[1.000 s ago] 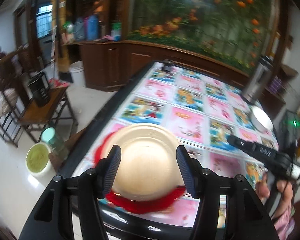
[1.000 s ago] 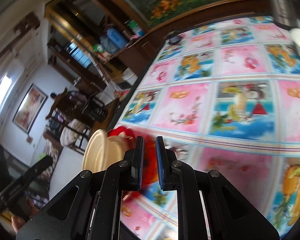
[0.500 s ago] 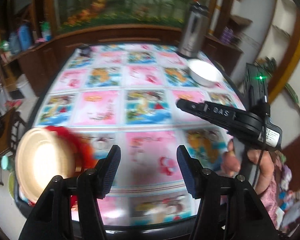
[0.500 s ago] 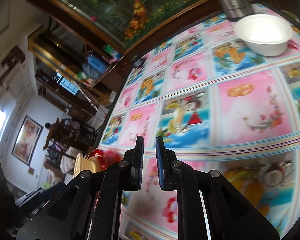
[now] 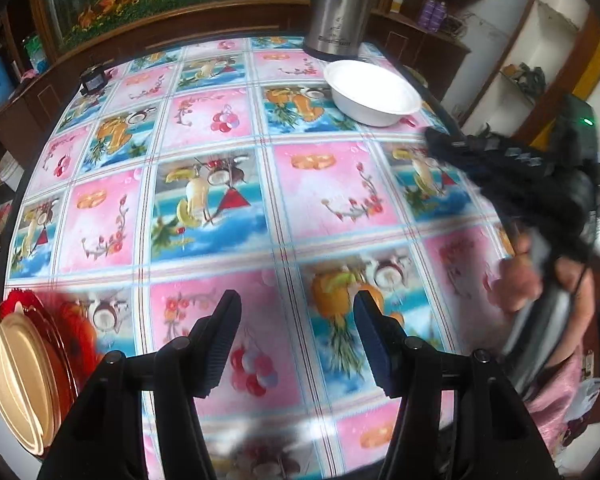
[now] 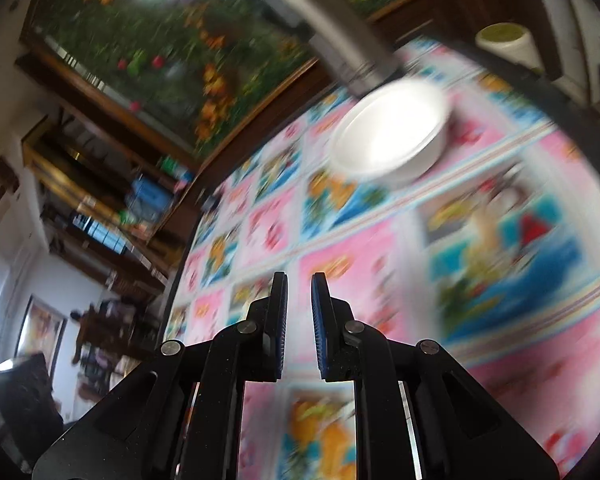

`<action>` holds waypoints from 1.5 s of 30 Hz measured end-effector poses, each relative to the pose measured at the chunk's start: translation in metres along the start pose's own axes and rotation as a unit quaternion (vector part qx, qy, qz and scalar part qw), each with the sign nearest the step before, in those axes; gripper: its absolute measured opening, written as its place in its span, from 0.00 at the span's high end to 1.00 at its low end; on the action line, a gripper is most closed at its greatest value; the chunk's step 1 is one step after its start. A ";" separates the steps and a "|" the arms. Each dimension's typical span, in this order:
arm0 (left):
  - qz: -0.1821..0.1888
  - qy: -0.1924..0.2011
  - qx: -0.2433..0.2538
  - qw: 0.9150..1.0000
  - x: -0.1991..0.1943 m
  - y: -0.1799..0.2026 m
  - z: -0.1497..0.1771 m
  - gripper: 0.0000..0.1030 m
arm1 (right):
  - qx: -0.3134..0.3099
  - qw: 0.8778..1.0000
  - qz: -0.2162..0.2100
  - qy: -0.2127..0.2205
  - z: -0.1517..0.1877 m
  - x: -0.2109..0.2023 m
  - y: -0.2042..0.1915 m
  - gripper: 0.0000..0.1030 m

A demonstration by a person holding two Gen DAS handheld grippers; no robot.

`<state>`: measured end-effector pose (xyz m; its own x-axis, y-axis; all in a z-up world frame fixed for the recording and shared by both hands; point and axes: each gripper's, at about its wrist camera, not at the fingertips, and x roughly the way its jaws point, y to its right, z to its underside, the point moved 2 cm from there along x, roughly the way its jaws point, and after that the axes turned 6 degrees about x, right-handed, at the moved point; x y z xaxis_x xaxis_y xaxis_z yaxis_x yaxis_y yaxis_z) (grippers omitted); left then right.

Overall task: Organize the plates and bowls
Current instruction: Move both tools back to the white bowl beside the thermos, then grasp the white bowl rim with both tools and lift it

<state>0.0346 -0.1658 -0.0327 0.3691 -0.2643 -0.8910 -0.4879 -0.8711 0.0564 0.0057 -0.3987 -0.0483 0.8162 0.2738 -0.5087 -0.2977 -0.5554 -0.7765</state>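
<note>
Moved: both views swung from the plate stack, near left, toward the white bowl, far right. Left hand-held gripper half open, empty; right hand-held gripper nearly closed, empty. Advice: widen jaws before reaching the bowl's rim.

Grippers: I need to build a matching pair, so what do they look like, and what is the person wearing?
Both are matte black. The left gripper has ribbed finger pads, dark blue on one, on arms joined by round pins. The right gripper has blue pads and silver pins; seen from the left wrist, it has a grey handle, a cable and a green light. The person wears pink cloth.
</note>
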 end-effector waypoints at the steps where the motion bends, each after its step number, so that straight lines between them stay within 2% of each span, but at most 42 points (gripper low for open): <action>1: 0.000 -0.001 -0.003 1.000 0.002 -0.001 -0.004 0.43 | 0.006 1.000 0.002 0.007 -0.007 -0.004 0.005 0.89; 8: -0.001 -0.014 -0.031 0.999 0.026 -0.011 -0.045 0.43 | 0.078 0.995 0.013 0.067 -0.072 -0.029 0.052 0.89; 11: -0.006 0.003 -0.043 0.999 0.029 -0.014 -0.065 0.43 | 0.110 0.991 0.008 0.075 -0.092 -0.023 0.064 0.81; 15: -0.026 0.042 -0.063 0.997 0.033 -0.020 -0.103 0.43 | 0.150 0.986 -0.009 0.078 -0.112 0.006 0.074 0.81; 20: -0.037 0.074 -0.087 0.993 0.053 -0.023 -0.138 0.43 | 0.156 0.985 0.021 0.064 -0.106 0.035 0.088 0.81; 27: -0.055 0.076 -0.104 0.990 0.091 -0.012 -0.182 0.43 | 0.171 0.983 0.000 0.061 -0.105 0.038 0.101 0.81; 31: -0.063 0.076 -0.115 0.988 0.102 -0.013 -0.195 0.43 | 0.164 0.985 -0.002 0.060 -0.107 0.038 0.097 0.81; 40: -0.046 0.055 -0.133 0.989 0.124 -0.010 -0.209 0.43 | 0.156 0.986 0.002 0.054 -0.107 0.044 0.095 0.81; 45: 0.005 0.046 -0.141 0.989 0.133 -0.006 -0.211 0.43 | 0.155 0.987 0.007 0.048 -0.104 0.050 0.095 0.81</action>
<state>0.2538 -0.2832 -0.0568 0.4418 -0.2991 -0.8458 -0.2565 -0.9456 0.2004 0.0700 -0.5190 -0.1087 0.8502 0.1835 -0.4935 -0.4335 -0.2881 -0.8539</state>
